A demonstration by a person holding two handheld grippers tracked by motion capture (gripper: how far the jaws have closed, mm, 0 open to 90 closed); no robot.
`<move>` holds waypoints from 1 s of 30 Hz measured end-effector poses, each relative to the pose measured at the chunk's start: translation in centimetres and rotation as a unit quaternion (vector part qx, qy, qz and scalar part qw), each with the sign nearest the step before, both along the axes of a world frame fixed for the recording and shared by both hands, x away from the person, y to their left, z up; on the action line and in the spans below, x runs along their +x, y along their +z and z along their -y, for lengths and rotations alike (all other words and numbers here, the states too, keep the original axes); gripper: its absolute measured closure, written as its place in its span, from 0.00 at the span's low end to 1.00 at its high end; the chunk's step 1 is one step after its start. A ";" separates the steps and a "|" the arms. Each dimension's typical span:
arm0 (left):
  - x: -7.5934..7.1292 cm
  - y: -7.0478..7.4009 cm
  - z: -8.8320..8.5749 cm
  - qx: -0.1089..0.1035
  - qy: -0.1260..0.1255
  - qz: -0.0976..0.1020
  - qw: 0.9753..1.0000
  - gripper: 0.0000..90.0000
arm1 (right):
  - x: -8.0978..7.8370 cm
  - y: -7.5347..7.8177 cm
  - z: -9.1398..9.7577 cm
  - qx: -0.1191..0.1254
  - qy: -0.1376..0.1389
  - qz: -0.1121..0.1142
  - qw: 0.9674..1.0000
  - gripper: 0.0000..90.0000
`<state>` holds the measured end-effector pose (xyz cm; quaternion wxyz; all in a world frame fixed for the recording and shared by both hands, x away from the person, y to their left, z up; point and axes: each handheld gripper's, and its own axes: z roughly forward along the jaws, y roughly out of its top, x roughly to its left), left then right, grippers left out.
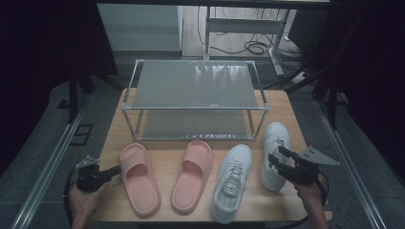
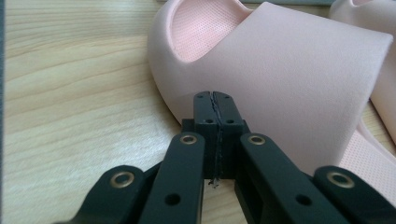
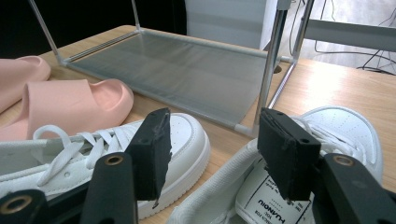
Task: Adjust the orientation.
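- Black jaws of the left gripper (image 1: pixel 114 170) are pressed flat together with nothing between them; in the left gripper view (image 2: pixel 214 103) their tips sit right at the outer side wall of a pink slipper (image 2: pixel 280 84), touching it or just short of it, I cannot tell which.
- That pink slipper (image 1: pixel 139 179) lies flat on the wooden table (image 1: pixel 165 157), directly ahead of the left tips; its twin, the second pink slipper (image 1: pixel 192 175), lies just beyond it, toes toward the rack.
- Spread wide, the right gripper (image 1: pixel 276 159) hangs over the heel end of a white sneaker (image 1: pixel 275 155); in the right gripper view (image 3: pixel 212 144) the jaws stand apart with empty air between them, pinching nothing.
- Below and ahead of the right tips the sneaker (image 3: pixel 322 154) shows its open collar and a printed insole label.
- Next to it, on the side of the slippers, lies the second white sneaker (image 1: pixel 232 182), laces up.
- Farther out, past all four shoes, stands a two-shelf metal rack (image 1: pixel 193 98).
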<state>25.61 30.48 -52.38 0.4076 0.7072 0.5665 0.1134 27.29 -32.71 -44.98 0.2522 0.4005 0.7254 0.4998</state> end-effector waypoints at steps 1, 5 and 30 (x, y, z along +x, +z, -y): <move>0.2 0.0 0.2 0.001 -0.005 0.001 1.000 1.00 | 0.0 0.0 0.0 -0.001 0.001 0.000 1.000 0.50; 0.5 0.0 0.5 0.002 -0.009 0.001 1.000 1.00 | 0.0 0.0 -0.1 -0.002 0.001 0.000 1.000 0.50; 2.9 -0.1 2.7 0.002 -0.039 0.005 0.999 1.00 | 0.0 0.0 -0.3 -0.006 0.003 0.001 1.000 0.50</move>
